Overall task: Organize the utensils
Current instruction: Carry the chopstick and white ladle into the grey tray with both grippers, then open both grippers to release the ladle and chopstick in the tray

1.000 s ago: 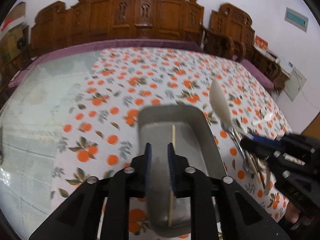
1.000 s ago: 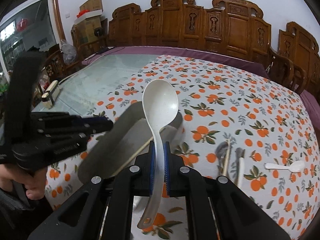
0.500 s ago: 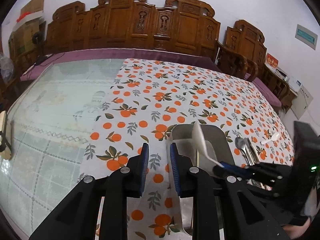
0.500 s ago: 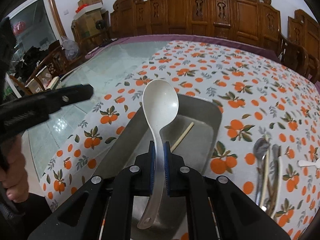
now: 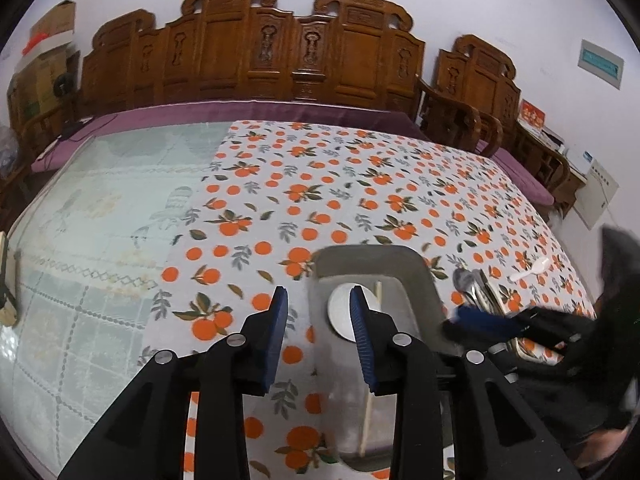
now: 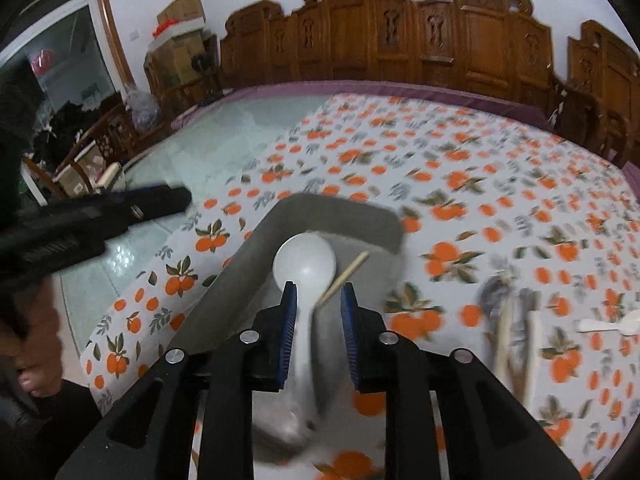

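Our right claw [image 6: 318, 306] is spread, its pads either side of the white ladle [image 6: 305, 266] lying in the grey tray [image 6: 340, 216] at frame centre, beside a wooden chopstick [image 6: 345, 276]. Our left claw [image 5: 318, 320] is spread too, empty, over the tray's left edge. At lower right, metal spoons [image 6: 510, 320] and a small white spoon [image 6: 612, 325] lie on the orange-print worktop [image 6: 460, 168].

A white spoon [image 6: 306, 268] lies in the grey tray [image 6: 340, 216] beside a chopstick [image 6: 346, 276]; metal utensils [image 6: 510, 320] lie right of the tray.
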Demonstrator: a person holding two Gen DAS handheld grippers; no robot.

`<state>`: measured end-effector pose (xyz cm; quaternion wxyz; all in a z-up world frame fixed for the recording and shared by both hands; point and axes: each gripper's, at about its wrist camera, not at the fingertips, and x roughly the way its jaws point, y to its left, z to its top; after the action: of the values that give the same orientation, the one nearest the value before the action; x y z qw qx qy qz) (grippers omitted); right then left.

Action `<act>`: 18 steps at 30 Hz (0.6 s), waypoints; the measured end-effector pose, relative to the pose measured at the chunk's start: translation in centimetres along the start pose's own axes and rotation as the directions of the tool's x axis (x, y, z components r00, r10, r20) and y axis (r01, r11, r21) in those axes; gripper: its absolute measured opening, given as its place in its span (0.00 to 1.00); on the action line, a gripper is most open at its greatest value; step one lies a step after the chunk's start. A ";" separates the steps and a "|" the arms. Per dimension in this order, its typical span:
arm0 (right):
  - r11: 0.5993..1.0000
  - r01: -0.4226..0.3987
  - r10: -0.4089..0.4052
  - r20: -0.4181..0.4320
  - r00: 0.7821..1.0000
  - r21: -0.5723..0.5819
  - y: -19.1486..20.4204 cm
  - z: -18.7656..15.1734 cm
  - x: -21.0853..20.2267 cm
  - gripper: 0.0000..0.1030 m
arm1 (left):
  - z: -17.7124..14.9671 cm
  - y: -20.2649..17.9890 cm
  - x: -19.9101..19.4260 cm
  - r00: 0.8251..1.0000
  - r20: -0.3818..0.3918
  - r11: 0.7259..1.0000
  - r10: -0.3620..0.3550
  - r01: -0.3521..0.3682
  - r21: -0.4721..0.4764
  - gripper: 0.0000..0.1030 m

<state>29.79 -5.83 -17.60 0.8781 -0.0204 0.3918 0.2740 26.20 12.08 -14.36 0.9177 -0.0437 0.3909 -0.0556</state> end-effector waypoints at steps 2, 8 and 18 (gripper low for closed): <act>1.000 0.029 -0.028 0.024 0.999 -0.004 -1.5 -0.3 -2.3 0.24 | -0.2 -1.0 0.1 1.000 -0.006 1.000 -0.015 0.016 0.010 0.29; 0.988 0.153 -0.152 0.048 0.987 -0.013 -7.0 -1.7 -7.1 0.24 | -1.0 -5.0 0.6 0.999 -0.024 0.995 -0.047 0.049 0.084 0.35; 0.957 0.289 -0.289 0.002 0.957 0.012 -15.2 -5.2 -7.2 0.24 | -2.5 -11.5 0.9 0.993 -0.038 0.980 -0.116 0.120 0.159 0.35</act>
<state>29.91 -23.44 -18.91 0.9096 -0.0715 0.3844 0.1407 24.20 0.48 -15.30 0.9076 0.0081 0.3950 -0.1418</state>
